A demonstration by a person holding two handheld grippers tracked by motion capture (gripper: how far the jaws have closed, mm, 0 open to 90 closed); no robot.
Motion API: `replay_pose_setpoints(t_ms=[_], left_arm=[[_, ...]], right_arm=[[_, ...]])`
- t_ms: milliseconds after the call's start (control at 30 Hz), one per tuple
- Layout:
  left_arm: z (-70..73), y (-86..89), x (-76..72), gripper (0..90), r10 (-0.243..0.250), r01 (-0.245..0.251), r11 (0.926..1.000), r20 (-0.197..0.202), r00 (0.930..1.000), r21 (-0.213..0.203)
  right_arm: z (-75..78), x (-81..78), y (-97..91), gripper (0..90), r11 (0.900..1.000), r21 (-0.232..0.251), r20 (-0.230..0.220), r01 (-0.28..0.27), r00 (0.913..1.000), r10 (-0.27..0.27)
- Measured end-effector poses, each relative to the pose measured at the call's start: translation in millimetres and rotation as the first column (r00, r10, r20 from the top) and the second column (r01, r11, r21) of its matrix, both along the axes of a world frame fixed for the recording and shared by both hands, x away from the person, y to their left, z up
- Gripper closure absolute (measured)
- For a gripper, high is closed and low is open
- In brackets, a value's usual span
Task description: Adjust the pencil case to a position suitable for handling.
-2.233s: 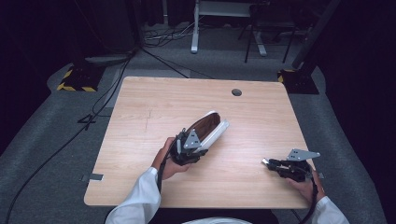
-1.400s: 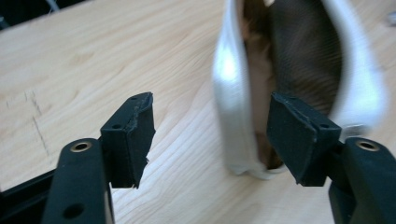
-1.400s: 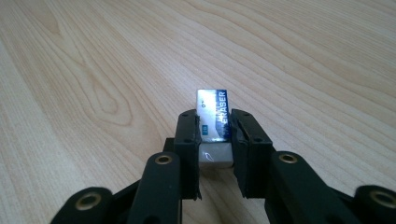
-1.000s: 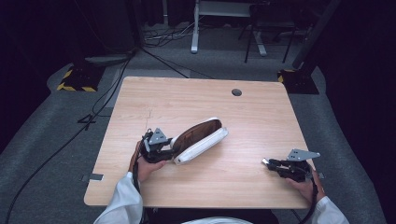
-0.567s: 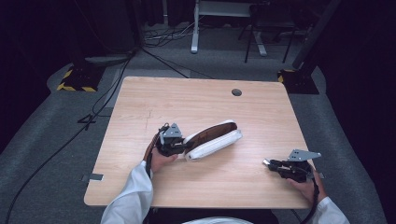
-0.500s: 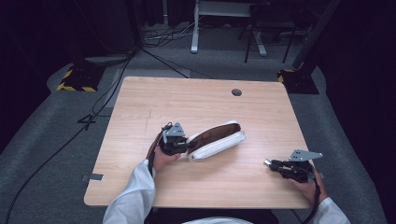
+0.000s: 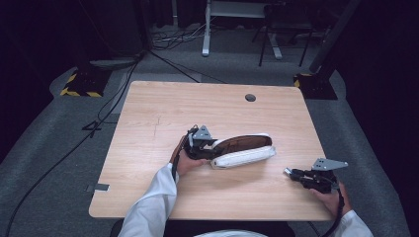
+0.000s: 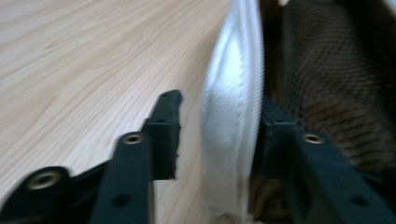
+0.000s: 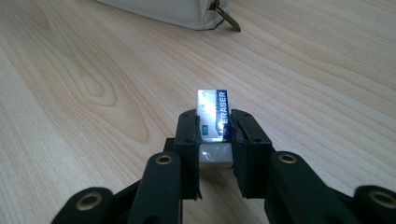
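Observation:
An open white pencil case with a brown mesh lining lies on its side mid-table, nearly level across it. My left gripper is at its left end. In the left gripper view its jaws straddle the case's white wall. They have just been opening, and the left pad stands clear of the fabric. My right gripper rests near the table's front right, shut on a small eraser with a blue and silver sleeve, held just above the wood. The case's end and zipper pull lie ahead of it.
The wooden table has a cable hole near its far edge. Bare wood lies to the left and behind the case. Cables and stands sit on the grey floor around the table.
My left gripper has moved to the right with the case's end, and the case has swung from a diagonal to nearly level. The right gripper has stayed put with the eraser.

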State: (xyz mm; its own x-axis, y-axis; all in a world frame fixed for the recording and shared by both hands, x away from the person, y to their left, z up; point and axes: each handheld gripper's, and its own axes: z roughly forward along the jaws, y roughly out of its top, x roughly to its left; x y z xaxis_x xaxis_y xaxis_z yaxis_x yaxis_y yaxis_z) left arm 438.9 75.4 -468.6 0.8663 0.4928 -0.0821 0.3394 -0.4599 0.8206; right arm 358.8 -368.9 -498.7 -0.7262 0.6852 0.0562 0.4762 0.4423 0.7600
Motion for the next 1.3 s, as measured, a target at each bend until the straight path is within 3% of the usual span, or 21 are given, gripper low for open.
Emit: replay_pose_setpoints(t_ms=[167,267,367,500,600,700,867,933,1067,1200,1300], left_arm=[[6.4,13.5,-5.2,35.8,0.071,-0.072,0.997,0.016,0.9973,0.028],[10.7,25.4,-18.3,32.9,0.1,-0.104,0.9907,0.055,0.9935,0.087],[11.5,31.4,-26.2,30.3,0.11,-0.117,0.9876,0.068,0.9916,0.105],[14.9,44.2,-36.6,24.6,0.135,-0.143,0.9841,0.08,0.9875,0.105],[19.8,53.8,-38.7,23.0,0.161,-0.169,0.9824,0.094,0.9824,0.079],[23.4,59.5,-36.7,21.3,0.177,-0.18,0.9831,0.076,0.9813,0.036],[29.7,65.5,-44.3,19.8,0.171,-0.181,0.9803,0.112,0.9789,0.08],[27.9,70.0,-47.7,18.8,0.179,-0.188,0.978,0.1,0.9787,0.09],[17.6,77.0,-59.1,17.4,0.18,-0.194,0.9671,0.097,0.979,0.165],[7.2,85.3,-69.4,16.3,0.185,-0.196,0.9613,0.074,0.9799,0.193],[-5.9,93.6,-80.4,16.1,0.195,-0.204,0.9493,0.06,0.9789,0.239]], right_arm=[[0.5,1.5,-0.4,73.8,1.0,0.001,0.004,0.003,1.0,-0.003],[1.0,2.2,-1.5,73.7,1.0,0.001,0.008,0.006,0.9999,-0.006],[1.5,2.7,-2.2,73.8,0.9999,0.004,0.008,0.011,0.9999,-0.011],[1.3,4.0,-3.3,73.7,0.9998,0.005,0.008,0.017,0.9998,-0.017],[0.3,5.2,-3.6,73.8,0.9998,0.001,0.005,0.021,0.9998,-0.021],[0.4,6.1,-3.5,73.8,0.9998,0.005,0.005,0.022,0.9997,-0.022],[1.7,5.3,-2.9,73.7,0.9999,0.007,0.008,0.016,0.9998,-0.016],[1.5,5.4,-3.4,73.8,0.9998,0.008,0.006,0.017,0.9998,-0.017],[3.1,5.4,-5.6,73.7,0.9996,0.013,0.012,0.023,0.9997,-0.023],[4.5,5.5,-6.4,73.8,0.9994,0.023,0.013,0.027,0.9995,-0.028],[7.2,6.0,-6.5,73.7,0.9993,0.028,0.02,0.025,0.9995,-0.025]])
